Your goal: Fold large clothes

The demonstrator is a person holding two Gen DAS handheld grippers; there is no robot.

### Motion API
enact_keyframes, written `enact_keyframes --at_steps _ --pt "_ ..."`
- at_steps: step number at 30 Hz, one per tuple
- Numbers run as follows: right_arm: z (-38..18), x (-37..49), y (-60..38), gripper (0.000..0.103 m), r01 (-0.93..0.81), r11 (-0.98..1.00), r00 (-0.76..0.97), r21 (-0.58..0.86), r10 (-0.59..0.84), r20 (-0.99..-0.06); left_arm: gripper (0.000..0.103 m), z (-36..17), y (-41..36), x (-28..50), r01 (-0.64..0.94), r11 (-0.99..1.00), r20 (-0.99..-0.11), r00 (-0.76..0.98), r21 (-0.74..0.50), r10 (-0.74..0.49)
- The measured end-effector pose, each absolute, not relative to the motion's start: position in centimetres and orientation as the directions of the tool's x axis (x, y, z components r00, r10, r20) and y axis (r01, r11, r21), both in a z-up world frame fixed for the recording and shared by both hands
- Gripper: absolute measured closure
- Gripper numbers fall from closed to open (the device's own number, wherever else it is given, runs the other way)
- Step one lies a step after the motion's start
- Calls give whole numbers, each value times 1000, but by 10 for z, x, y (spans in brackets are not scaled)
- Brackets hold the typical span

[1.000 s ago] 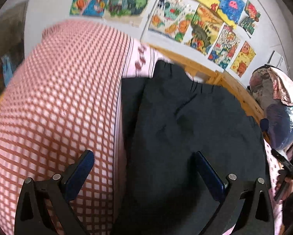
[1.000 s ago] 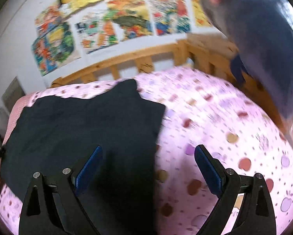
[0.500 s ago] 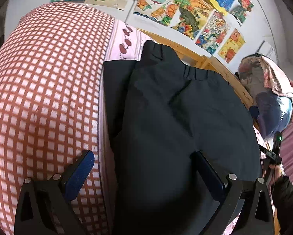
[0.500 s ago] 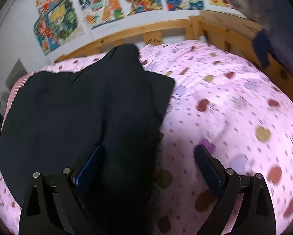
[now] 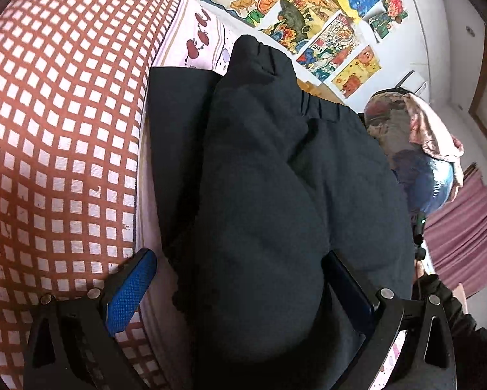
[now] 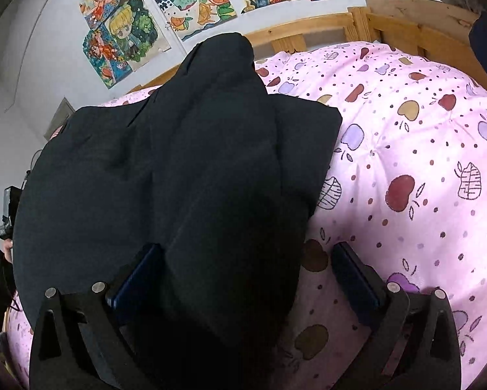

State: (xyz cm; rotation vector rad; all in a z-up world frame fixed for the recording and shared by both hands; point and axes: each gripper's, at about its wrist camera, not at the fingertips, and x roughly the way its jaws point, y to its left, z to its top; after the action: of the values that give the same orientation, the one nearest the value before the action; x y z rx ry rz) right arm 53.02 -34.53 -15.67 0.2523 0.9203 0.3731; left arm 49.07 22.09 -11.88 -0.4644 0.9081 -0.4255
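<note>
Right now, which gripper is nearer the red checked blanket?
Left. The left gripper straddles the black garment's edge beside the red checked blanket. The right gripper is at the garment's opposite edge, over the pink quilt.

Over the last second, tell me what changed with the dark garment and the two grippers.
Both grippers came down and in: the left gripper and right gripper now straddle raised folds of the dark garment, which fills more of each view. Jaws stayed wide open; nothing is gripped. The garment stayed spread on the pink quilt, beside the checked blanket.
</note>
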Motion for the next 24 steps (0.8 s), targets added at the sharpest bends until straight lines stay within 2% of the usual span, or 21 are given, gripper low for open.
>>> enact_keyframes --at_steps 6,24 --pt "-160 528 -336 1 -197 916 544 349 398 -739 0 -123 226 485 159 814 -639 543 -558 -544" --pt "-161 518 -319 1 -145 945 555 294 324 -766 0 -118 185 485 94 888 -721 548 -451 -424"
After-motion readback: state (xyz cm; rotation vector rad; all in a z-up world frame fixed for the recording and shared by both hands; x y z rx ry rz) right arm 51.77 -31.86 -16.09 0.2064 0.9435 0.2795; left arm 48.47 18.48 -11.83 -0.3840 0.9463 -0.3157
